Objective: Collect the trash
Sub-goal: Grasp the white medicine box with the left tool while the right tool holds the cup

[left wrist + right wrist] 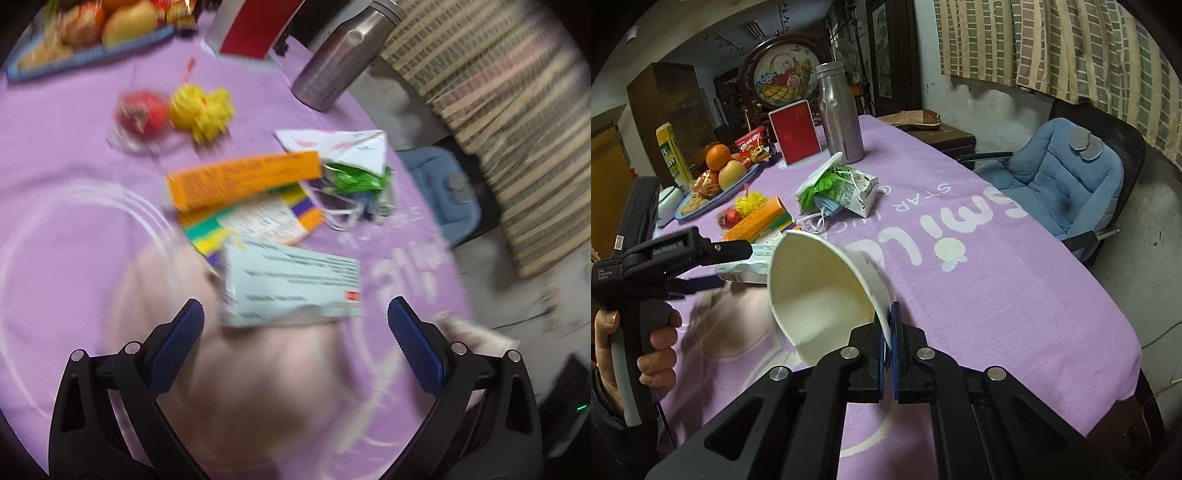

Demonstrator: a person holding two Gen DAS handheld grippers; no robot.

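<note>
Right gripper [886, 334]: you are pinching the cup [827, 291] by its rim.
Left gripper [295, 347]: you are holding it open, empty.
Next: packet [291, 284] is lying just ahead of left gripper, long axis crosswise.

blue cushioned chair [1067, 184], checked curtains [1052, 48], dark wooden cabinet [676, 107]

Lilac tablecloth [997, 280] with white lettering; white paper cup [820, 291]; orange box [243, 177]; green carton [838, 184]; blue chair cushion [1060, 177].
</note>
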